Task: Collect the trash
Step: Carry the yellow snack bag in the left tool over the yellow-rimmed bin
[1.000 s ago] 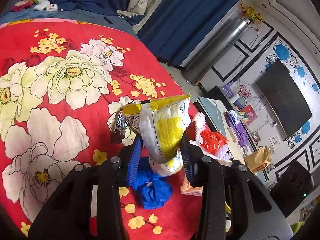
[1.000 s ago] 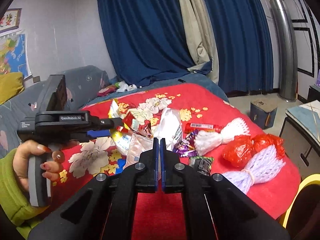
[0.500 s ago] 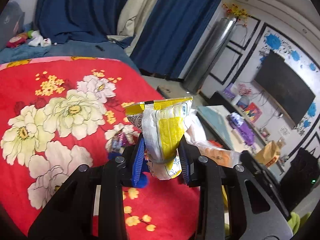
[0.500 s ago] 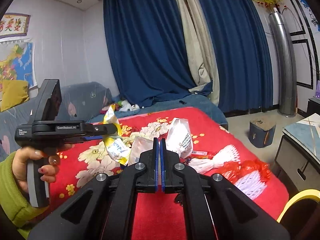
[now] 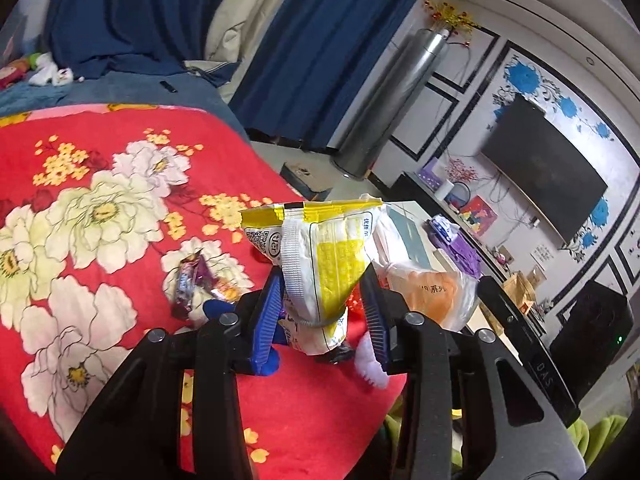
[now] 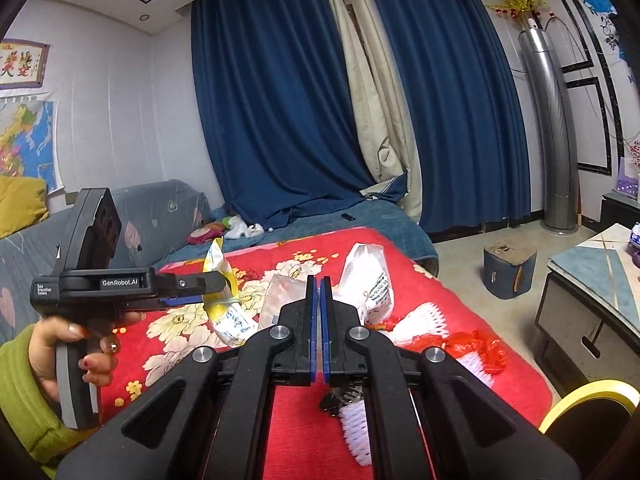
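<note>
Claw (image 5: 326, 300) opening, level around yellow wrapper (image 5: 320, 264).

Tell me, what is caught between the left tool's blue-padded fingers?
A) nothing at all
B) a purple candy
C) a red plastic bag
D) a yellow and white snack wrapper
D: the yellow and white snack wrapper stands between the left gripper pads, lifted off the red floral blanket, as its jaws are opening slightly.

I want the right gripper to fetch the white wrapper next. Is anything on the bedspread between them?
Yes. A clear crumpled wrapper lies just left of the right gripper, partly in front of the white wrapper. The gripper itself is shut and holds nothing.
</note>
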A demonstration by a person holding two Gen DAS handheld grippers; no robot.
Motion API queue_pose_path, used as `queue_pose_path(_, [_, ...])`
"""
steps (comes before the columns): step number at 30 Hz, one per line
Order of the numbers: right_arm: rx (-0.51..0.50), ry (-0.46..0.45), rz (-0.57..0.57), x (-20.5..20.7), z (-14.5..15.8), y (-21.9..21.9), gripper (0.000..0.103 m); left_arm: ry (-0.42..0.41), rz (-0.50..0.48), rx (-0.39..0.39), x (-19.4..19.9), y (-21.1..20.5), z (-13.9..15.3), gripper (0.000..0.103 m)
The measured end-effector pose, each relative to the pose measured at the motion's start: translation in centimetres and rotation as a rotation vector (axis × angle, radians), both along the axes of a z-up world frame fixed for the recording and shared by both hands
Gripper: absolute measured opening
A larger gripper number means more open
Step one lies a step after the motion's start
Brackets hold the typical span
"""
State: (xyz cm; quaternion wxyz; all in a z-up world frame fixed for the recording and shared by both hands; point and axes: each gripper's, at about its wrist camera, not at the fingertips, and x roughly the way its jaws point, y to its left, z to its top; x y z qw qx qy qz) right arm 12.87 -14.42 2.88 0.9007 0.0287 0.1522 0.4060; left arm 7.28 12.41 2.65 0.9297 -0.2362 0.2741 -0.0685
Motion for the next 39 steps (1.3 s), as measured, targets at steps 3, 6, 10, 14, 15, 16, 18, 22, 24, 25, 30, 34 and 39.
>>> queue_pose_path(3, [0.003,-0.008,-0.013,0.2,0.3,-0.7,0.002,-0.015,-0.017,0.005,0.2,-0.6,0.2,0.032])
queue_pose_path(6, [0.005,-0.015,-0.026,0.2,0.6,-1.5,0.002,-0.020,-0.045,0.024,0.6,-1.4,0.1,0.032])
queue_pose_path(10, [0.009,-0.018,-0.043,0.3,0.9,-2.5,0.002,-0.046,-0.130,0.045,1.1,-3.1,0.3,0.032])
queue_pose_path(14, [0.014,-0.016,-0.066,0.6,1.0,-3.5,0.002,-0.061,-0.165,0.130,1.8,-4.9,0.2,0.032])
queue_pose_path(15, [0.015,-0.015,-0.071,0.7,1.0,-3.8,0.002,-0.056,-0.168,0.143,2.1,-5.2,0.0,0.032])
queue_pose_path(16, [0.016,-0.014,-0.075,0.9,1.0,-3.9,0.002,-0.053,-0.170,0.151,2.2,-5.4,-0.2,0.037])
queue_pose_path(18, [0.018,-0.007,-0.087,1.2,0.9,-4.4,0.002,-0.062,-0.171,0.172,2.7,-6.0,-0.4,0.049])
queue_pose_path(22, [0.030,0.012,-0.112,1.6,0.6,-5.5,0.002,-0.078,-0.186,0.274,3.6,-7.5,-0.7,0.019])
queue_pose_path(24, [0.033,0.017,-0.123,1.9,0.6,-6.0,0.002,-0.057,-0.188,0.343,4.3,-8.6,-1.1,0.004])
queue_pose_path(25, [0.036,0.019,-0.129,2.1,0.6,-6.3,0.002,-0.036,-0.203,0.336,4.7,-8.9,-1.5,0.004])
queue_pose_path(30, [0.051,0.015,-0.168,2.6,0.9,-8.3,0.002,0.020,-0.203,0.363,5.7,-9.8,-3.3,0.072])
queue_pose_path(34, [0.066,0.012,-0.206,2.8,1.1,-10.4,0.002,0.090,-0.208,0.382,7.6,-10.6,-4.8,0.072])
queue_pose_path(39, [0.084,0.000,-0.276,2.9,1.2,-14.0,0.002,0.107,-0.273,0.419,8.2,-13.1,-5.8,0.072])
